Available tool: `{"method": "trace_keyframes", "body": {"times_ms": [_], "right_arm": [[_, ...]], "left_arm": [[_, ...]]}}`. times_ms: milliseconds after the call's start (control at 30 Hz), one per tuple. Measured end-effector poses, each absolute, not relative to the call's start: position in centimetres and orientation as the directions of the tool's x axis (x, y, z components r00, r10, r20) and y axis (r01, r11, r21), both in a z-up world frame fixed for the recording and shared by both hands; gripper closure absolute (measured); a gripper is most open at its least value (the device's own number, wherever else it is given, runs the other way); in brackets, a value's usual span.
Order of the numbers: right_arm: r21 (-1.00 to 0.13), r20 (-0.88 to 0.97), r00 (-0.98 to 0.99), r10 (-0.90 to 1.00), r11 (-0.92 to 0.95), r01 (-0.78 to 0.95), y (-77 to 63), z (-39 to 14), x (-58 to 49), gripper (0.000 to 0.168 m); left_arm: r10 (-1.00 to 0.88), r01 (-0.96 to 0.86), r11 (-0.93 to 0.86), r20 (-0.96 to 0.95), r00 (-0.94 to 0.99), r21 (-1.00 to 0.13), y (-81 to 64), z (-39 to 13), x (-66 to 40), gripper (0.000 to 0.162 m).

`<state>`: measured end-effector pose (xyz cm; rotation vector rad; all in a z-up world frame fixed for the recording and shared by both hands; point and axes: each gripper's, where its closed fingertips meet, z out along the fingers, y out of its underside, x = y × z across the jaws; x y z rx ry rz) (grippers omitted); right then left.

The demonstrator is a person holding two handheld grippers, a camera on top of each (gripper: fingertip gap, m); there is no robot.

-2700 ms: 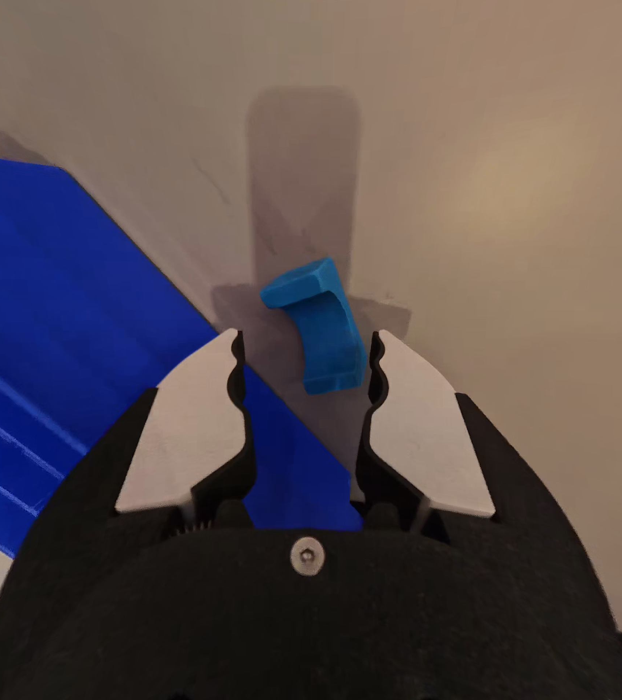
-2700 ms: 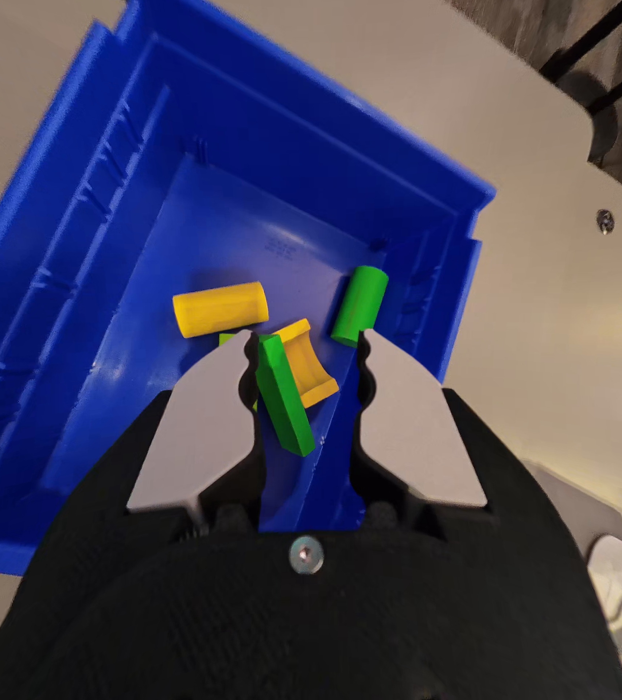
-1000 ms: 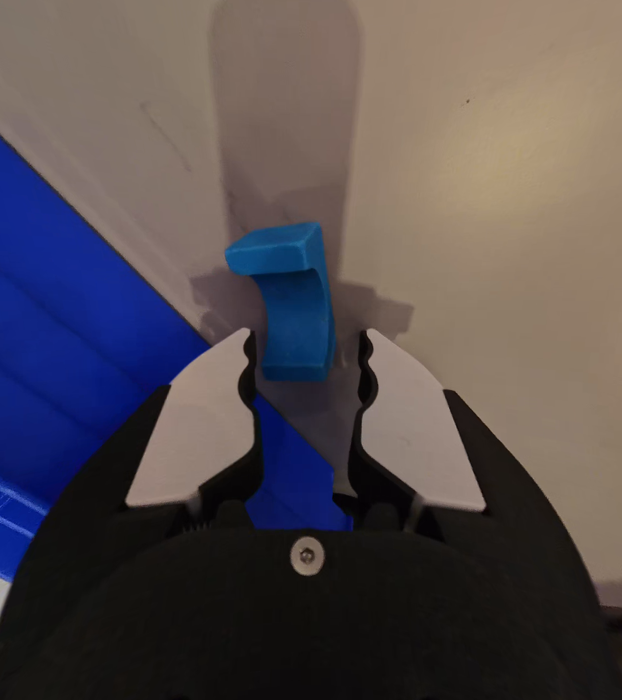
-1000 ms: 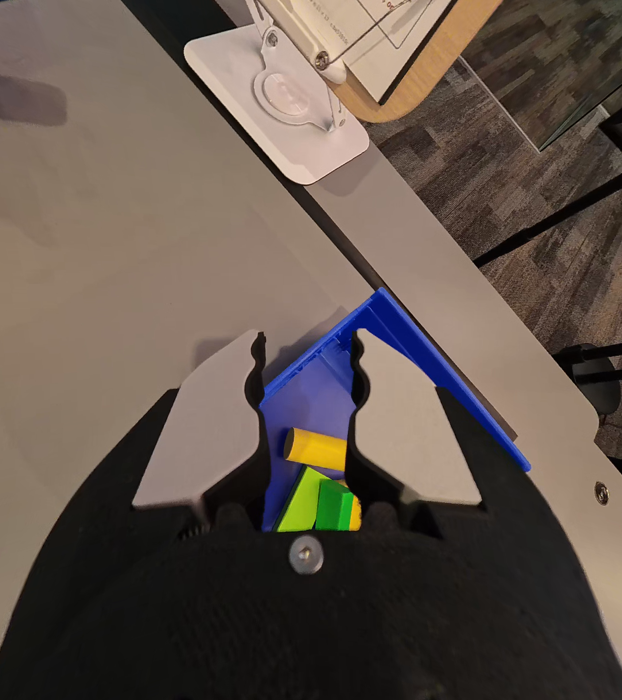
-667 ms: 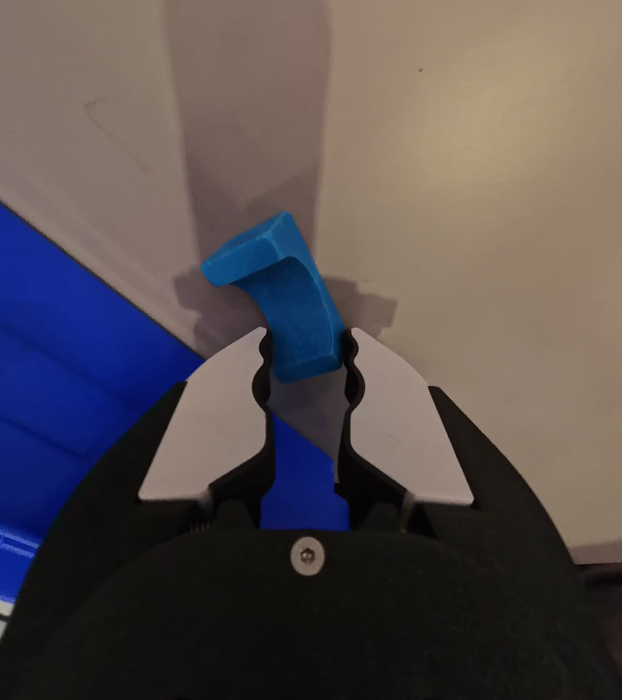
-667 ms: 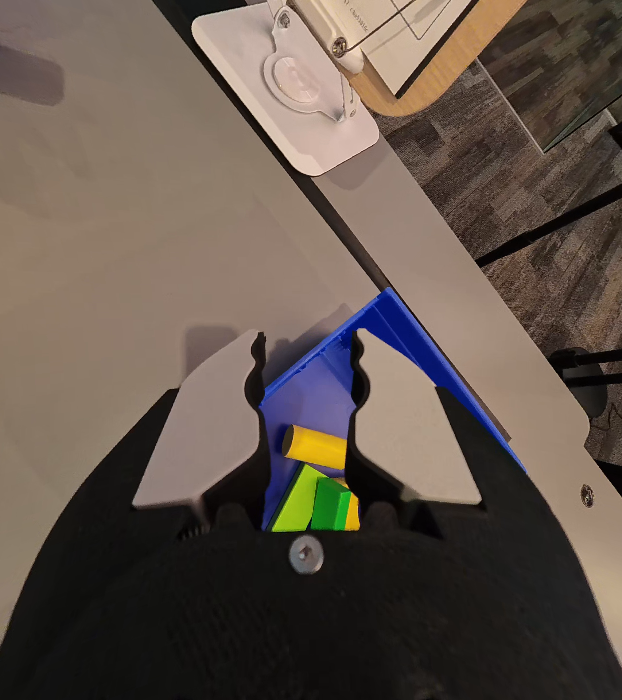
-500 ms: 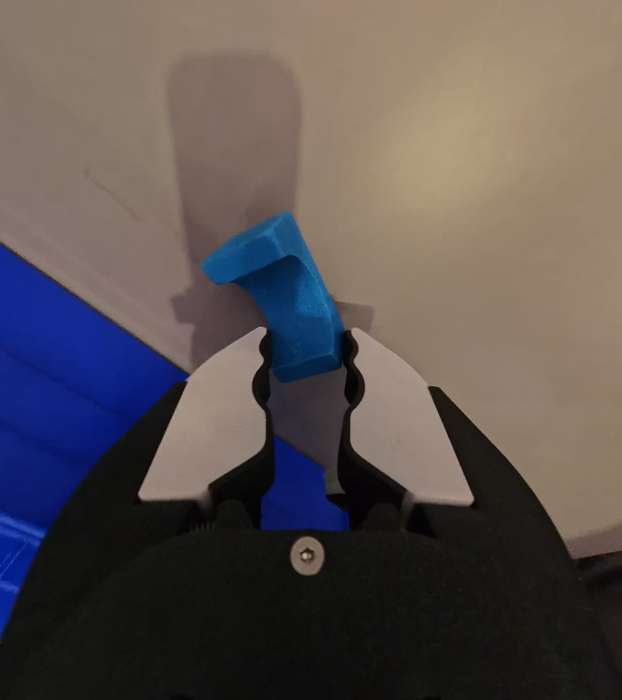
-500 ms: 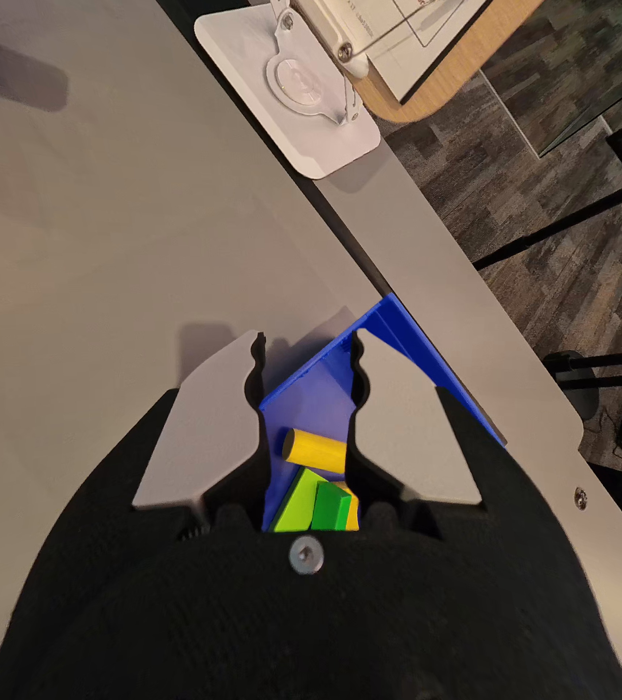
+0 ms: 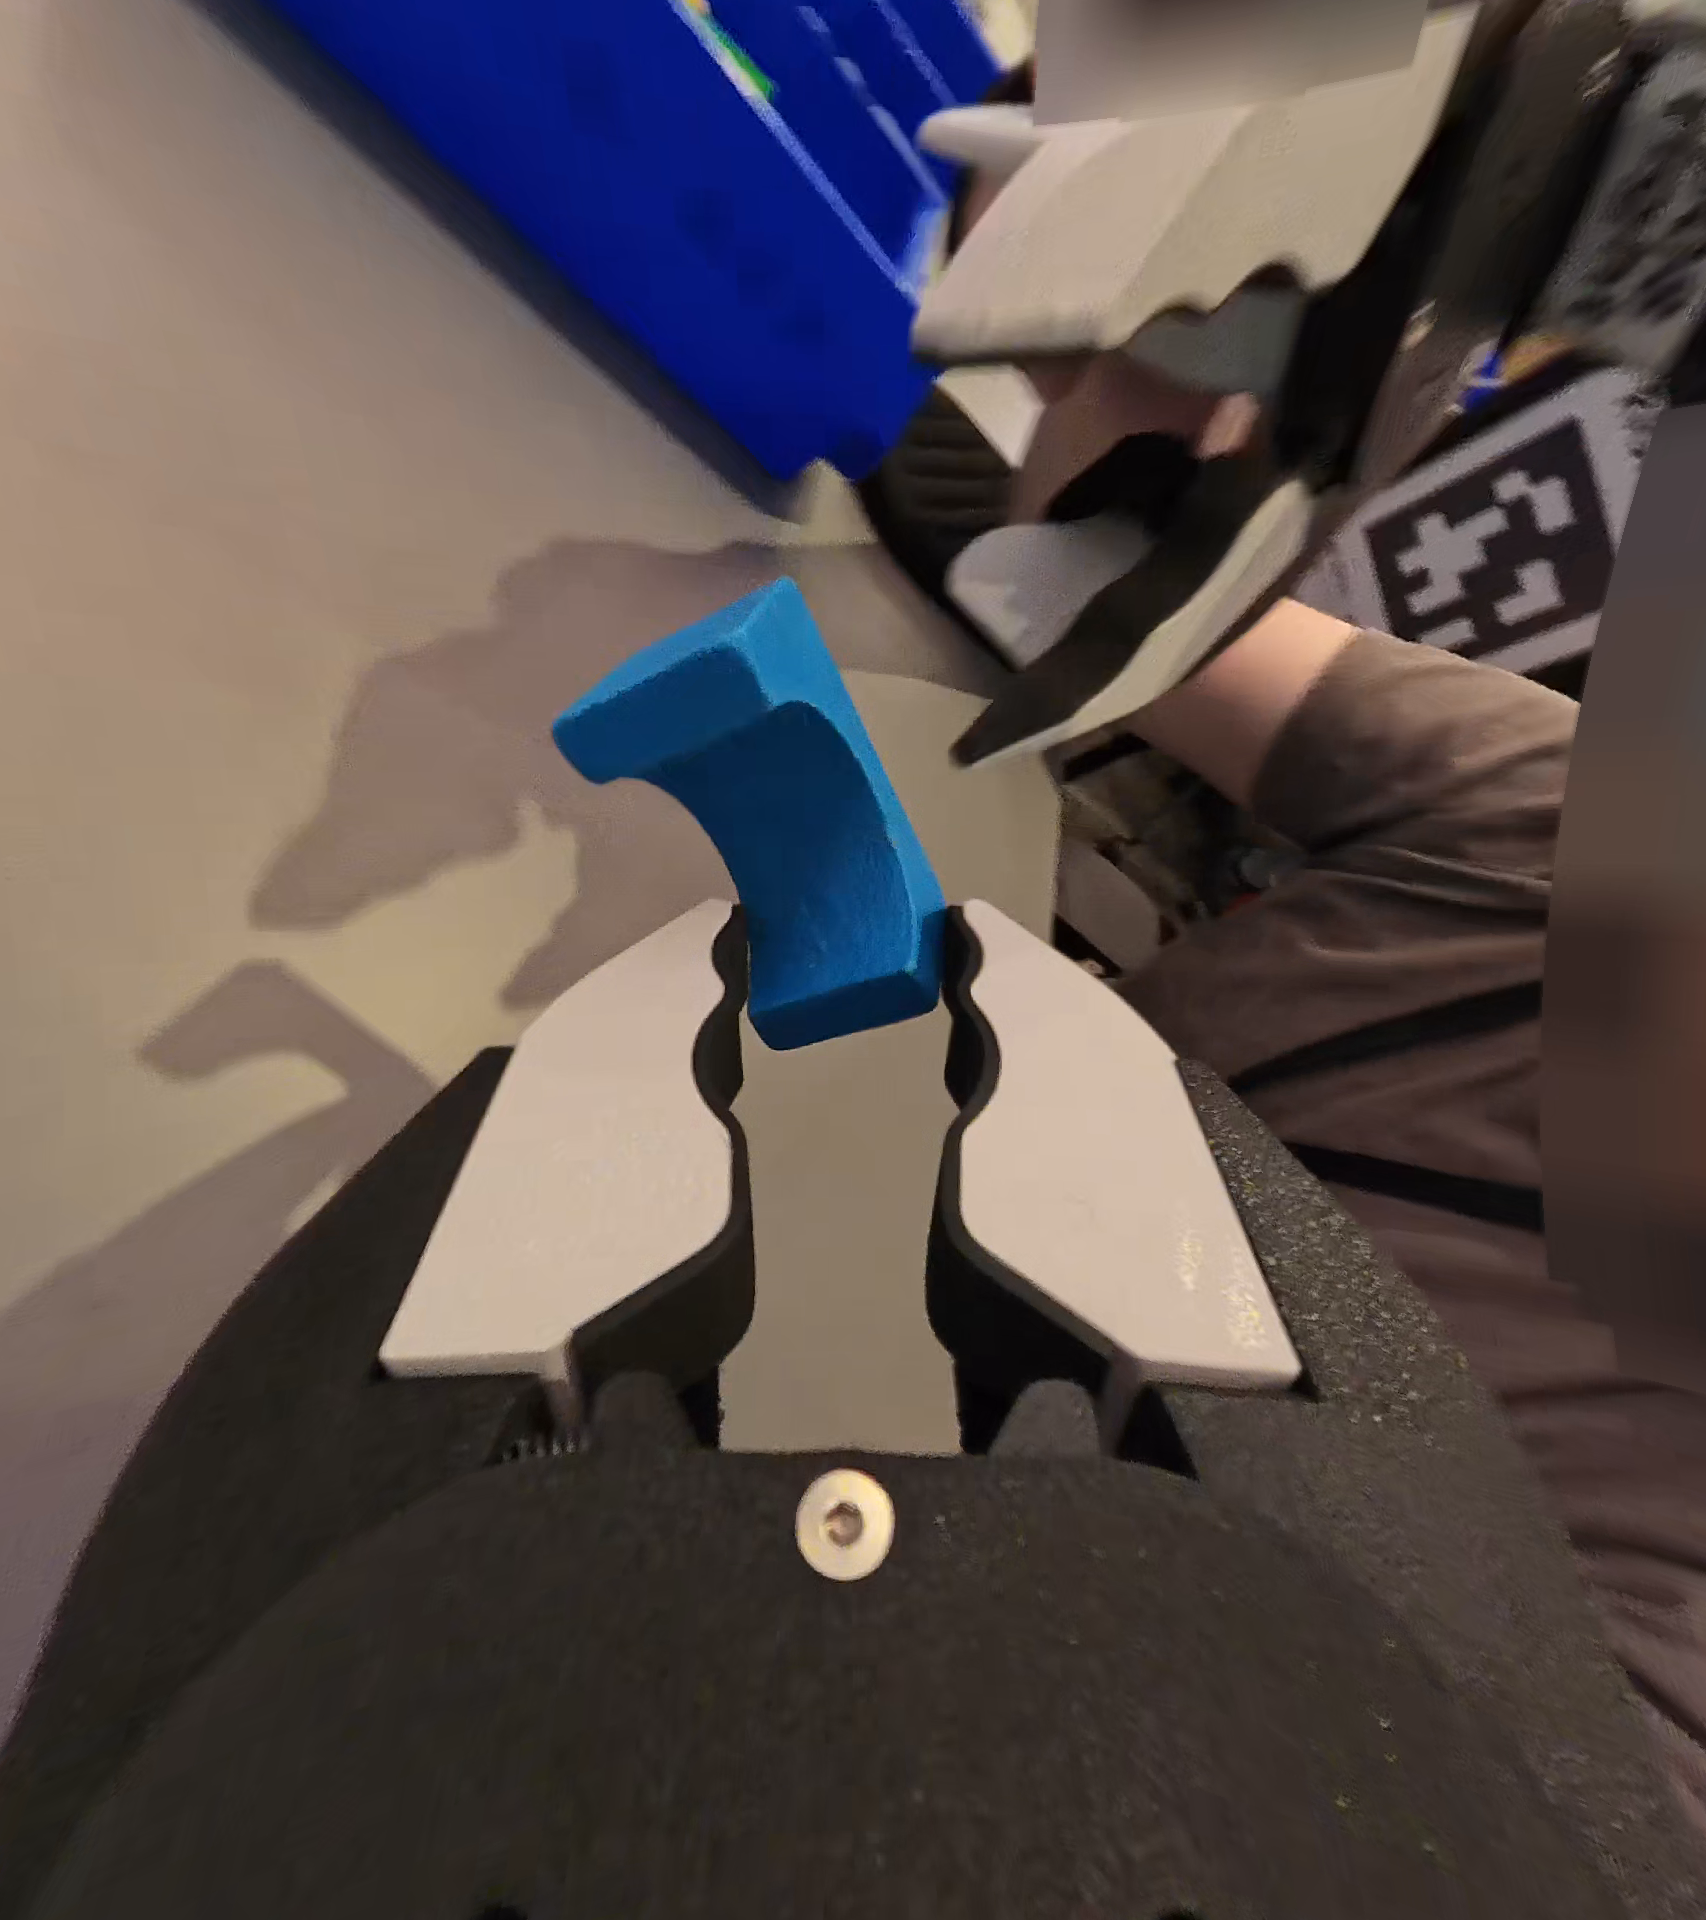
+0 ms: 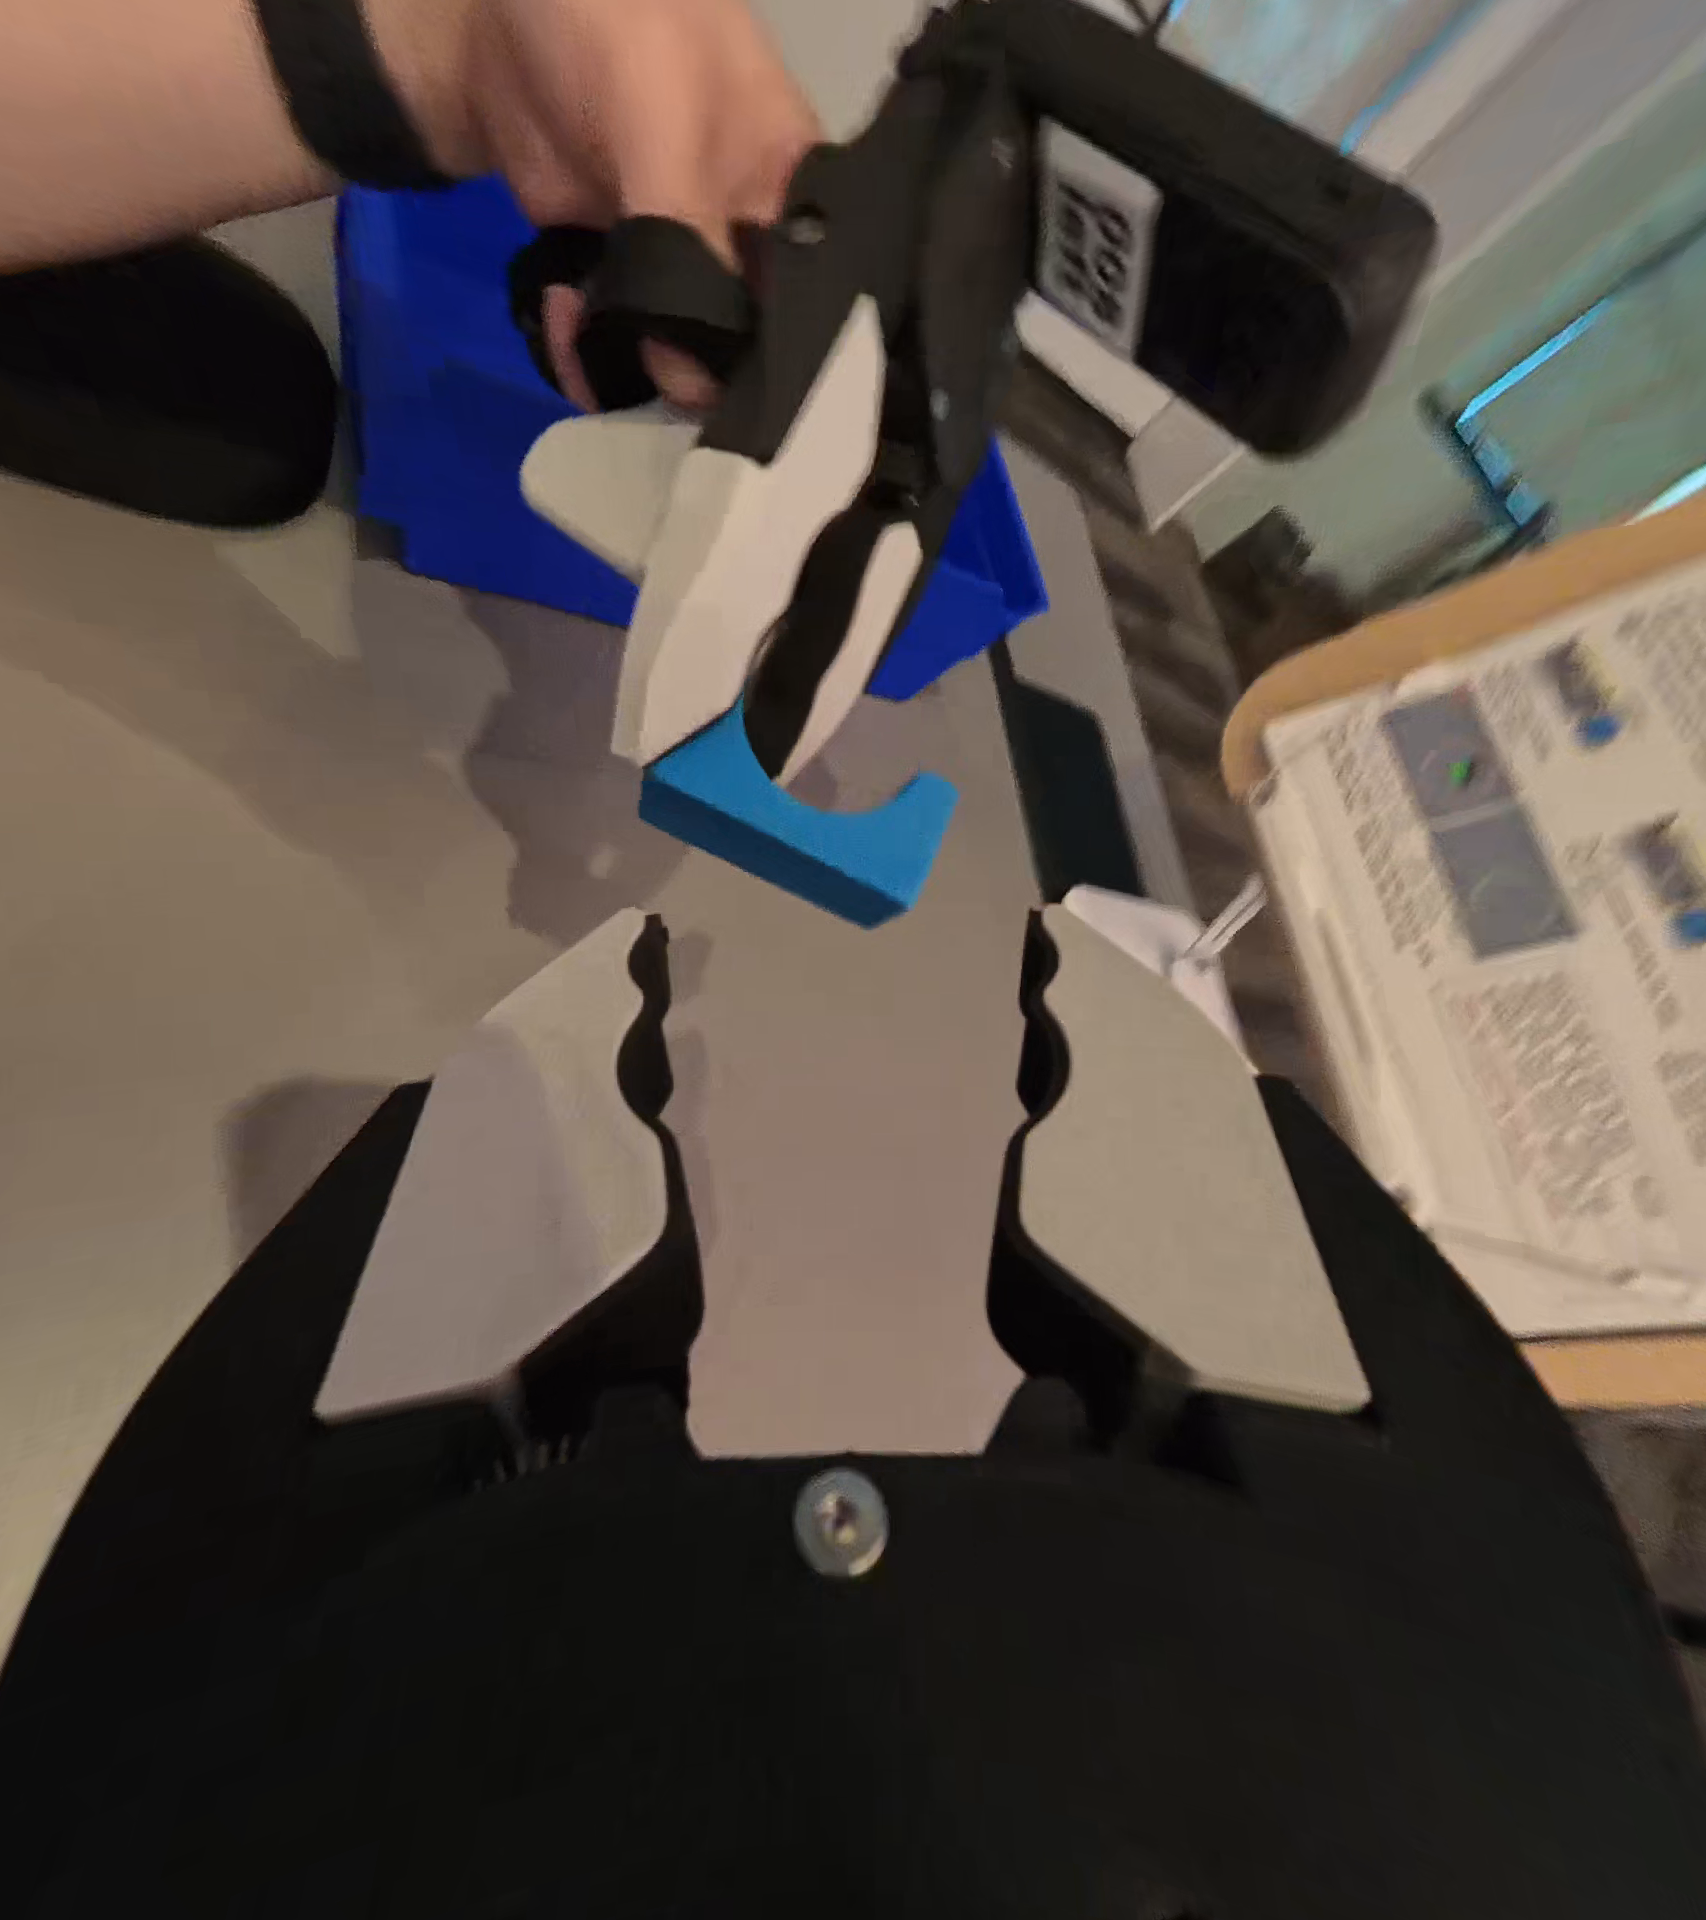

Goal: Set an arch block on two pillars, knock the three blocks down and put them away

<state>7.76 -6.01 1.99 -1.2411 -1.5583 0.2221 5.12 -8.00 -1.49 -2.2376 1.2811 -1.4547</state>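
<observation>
While the desk (image 9: 101,520) carries the lot, entries run down by size: a dark blue bin (image 9: 683,208), near the desk's edge; the left gripper (image 9: 844,966), clamped on one leg of the light blue arch block (image 9: 787,831) and holding it clear above the desk surface — the block's hollow faces up in the right wrist view; the right gripper (image 10: 844,935), jaws spread and empty — just short of the block.

Left gripper (image 9: 841,961) clamping blue arch block (image 9: 784,826) (one end only), blue bin (image 9: 683,208) beyond, right gripper (image 9: 1067,436) alongside
</observation>
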Motion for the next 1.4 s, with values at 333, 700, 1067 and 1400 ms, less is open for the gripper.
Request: {"method": "trace_keyframes", "body": {"times_ms": [333,700,1067,1400], "right_arm": [[-0.227,0.97,0.063,0.233,0.787,0.574,-7.9,2.7,6.1,0.1],[-0.172,0.984,0.057,0.171,0.8,0.575,-7.9,2.8,6.9,0.13],[-0.637,0.551,0.453,0.701,0.002,0.771,1.5,3.4,26.6,0.129],[-0.36,-0.091,0.881,0.465,-0.84,0.406,2.0,-10.4,42.5,0.128]], "left_arm": [[-0.632,-0.535,-0.607,0.765,-0.122,-0.587,-11.8,2.0,7.5,0.126],[-0.577,-0.517,-0.658,0.808,-0.122,-0.548,-11.5,2.2,7.7,0.118],[-0.834,-0.202,-0.545,0.503,0.227,-0.814,-5.2,7.8,0.5,0.108],[-0.565,0.067,-0.093,0.108,0.818,-0.993,0.1,14.5,-12.4,0.113]]}}
